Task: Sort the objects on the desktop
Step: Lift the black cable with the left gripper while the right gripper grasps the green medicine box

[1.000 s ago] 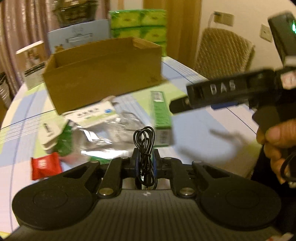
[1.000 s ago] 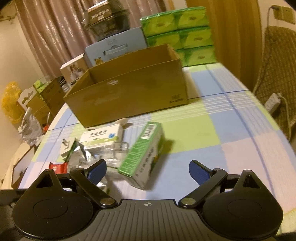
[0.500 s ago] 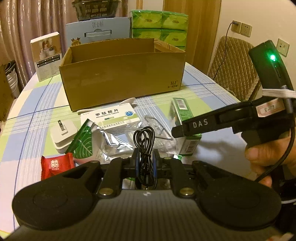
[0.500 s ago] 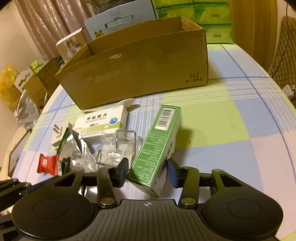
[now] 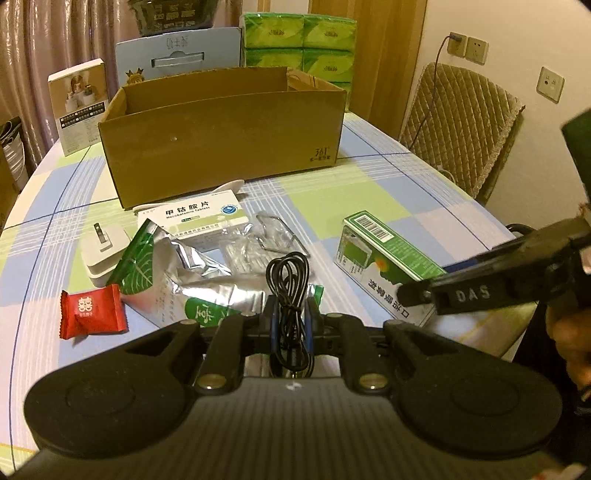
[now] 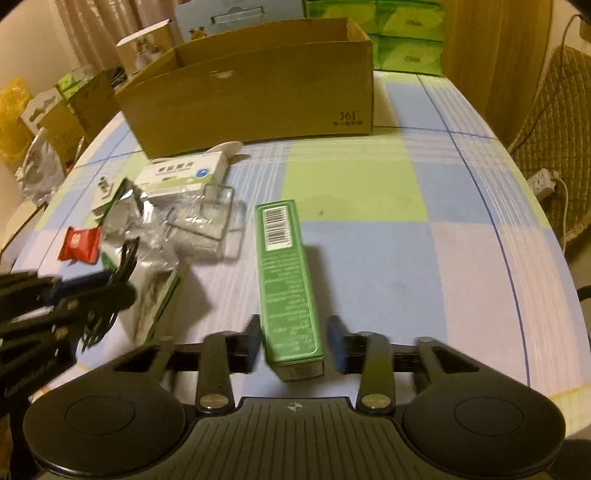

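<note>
Cable (image 5: 288, 295) sits pinched in our left gripper (image 5: 290, 328), kept clear. Our right gripper (image 6: 293, 341) straddles the green box (image 6: 286, 280) lying on the counter (image 6: 424, 258), jaws opening, apparently not pressing it, cardboard box (image 6: 258, 96) beyond.

we're in a home dining room, checked cloth on the table (image 5: 388, 192), padded chair (image 5: 461, 125) by the wall, curtains (image 5: 55, 33), stacked tissue packs (image 5: 299, 48), wall sockets (image 5: 467, 46)
</note>
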The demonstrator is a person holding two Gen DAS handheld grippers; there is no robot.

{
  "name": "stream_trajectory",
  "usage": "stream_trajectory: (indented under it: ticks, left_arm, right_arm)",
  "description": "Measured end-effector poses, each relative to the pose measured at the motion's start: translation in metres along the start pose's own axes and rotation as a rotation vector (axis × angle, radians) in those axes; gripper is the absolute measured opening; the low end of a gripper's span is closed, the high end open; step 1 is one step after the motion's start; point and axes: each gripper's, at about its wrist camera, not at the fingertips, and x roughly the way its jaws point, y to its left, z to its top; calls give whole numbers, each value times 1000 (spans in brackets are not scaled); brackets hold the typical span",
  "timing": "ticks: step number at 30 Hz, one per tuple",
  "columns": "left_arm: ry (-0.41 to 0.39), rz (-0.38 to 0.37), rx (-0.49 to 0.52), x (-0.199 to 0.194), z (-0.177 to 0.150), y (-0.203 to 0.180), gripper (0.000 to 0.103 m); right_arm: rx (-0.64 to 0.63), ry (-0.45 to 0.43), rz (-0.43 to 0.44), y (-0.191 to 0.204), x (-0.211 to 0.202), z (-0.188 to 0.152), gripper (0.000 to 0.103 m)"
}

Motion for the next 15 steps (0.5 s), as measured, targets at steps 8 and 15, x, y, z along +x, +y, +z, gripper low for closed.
stream_trajectory:
  ticks: [8, 15]
  left_arm:
    - [-1, 10, -11, 5, 5, 5, 10]
    - [5, 10, -17, 11, 8, 10, 10]
  right_arm:
    - [-89, -4, 0, 12, 22, 17, 57]
    - [-101, 16, 7, 14, 33, 17, 45]
